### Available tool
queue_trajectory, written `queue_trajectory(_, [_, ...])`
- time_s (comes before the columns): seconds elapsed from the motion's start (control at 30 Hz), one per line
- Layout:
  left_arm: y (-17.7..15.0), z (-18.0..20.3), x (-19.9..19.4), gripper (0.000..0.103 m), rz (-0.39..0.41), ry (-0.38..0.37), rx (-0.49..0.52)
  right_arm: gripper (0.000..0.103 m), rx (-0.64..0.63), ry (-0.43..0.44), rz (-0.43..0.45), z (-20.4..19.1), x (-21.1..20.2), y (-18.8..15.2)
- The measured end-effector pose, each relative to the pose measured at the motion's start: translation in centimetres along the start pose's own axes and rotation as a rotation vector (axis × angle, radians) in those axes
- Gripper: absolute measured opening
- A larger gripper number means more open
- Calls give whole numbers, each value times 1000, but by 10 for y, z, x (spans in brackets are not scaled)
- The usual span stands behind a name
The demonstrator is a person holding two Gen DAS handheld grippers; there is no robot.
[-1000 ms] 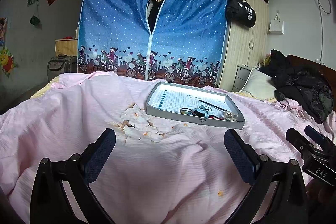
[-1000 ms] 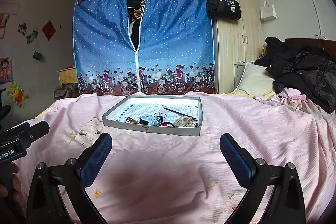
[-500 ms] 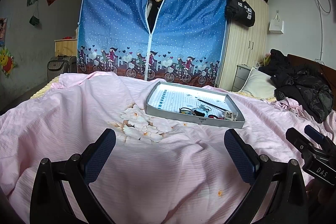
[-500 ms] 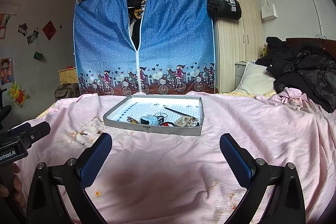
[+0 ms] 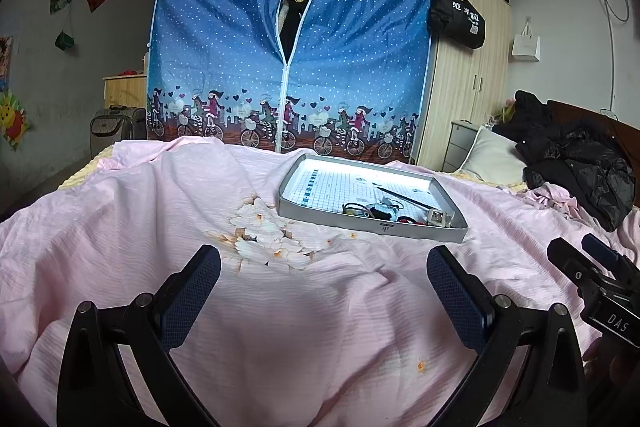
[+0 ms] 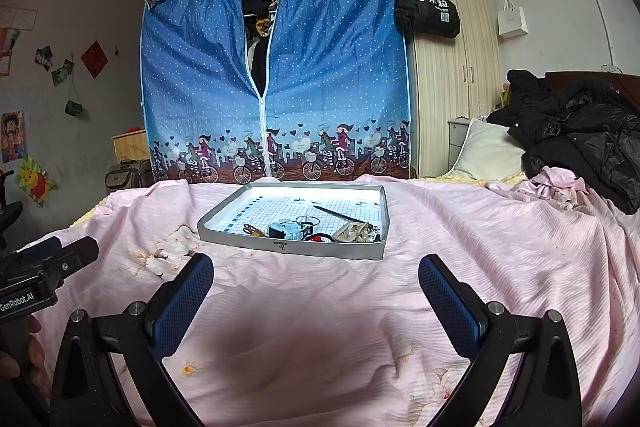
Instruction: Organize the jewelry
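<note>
The jewelry (image 6: 316,229) heaped in the tray (image 6: 288,249) is too small and tangled to tell apart.

My left gripper (image 5: 323,293) and right gripper (image 6: 316,291) look alike: black angular arms with silver screws behind the fingers, dark blue textured pads (image 6: 182,303) on the inner faces. White lettering marks each housing, "GenRobot.AI" and "DAS".

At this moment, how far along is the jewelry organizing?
Nothing looks done: the jewelry lies in a jumble at the near edge of the tray on the bed cover. Nothing is in hand; the left gripper and right gripper are both open and empty, short of the tray. All the sorting is left.
</note>
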State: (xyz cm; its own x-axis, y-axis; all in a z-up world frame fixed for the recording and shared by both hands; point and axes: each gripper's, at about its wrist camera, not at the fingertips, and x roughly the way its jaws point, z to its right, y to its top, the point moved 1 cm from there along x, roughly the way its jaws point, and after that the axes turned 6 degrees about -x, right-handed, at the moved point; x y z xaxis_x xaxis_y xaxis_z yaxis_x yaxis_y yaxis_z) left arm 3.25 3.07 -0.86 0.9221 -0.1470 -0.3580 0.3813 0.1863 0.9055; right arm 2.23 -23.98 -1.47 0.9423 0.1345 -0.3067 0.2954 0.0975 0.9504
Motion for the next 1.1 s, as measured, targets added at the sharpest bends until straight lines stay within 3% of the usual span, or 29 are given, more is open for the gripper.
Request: queue_trajectory(1.1, [-4, -4, 3, 101, -10, -4, 0, 103, -1, 2, -3, -7, -2, 0])
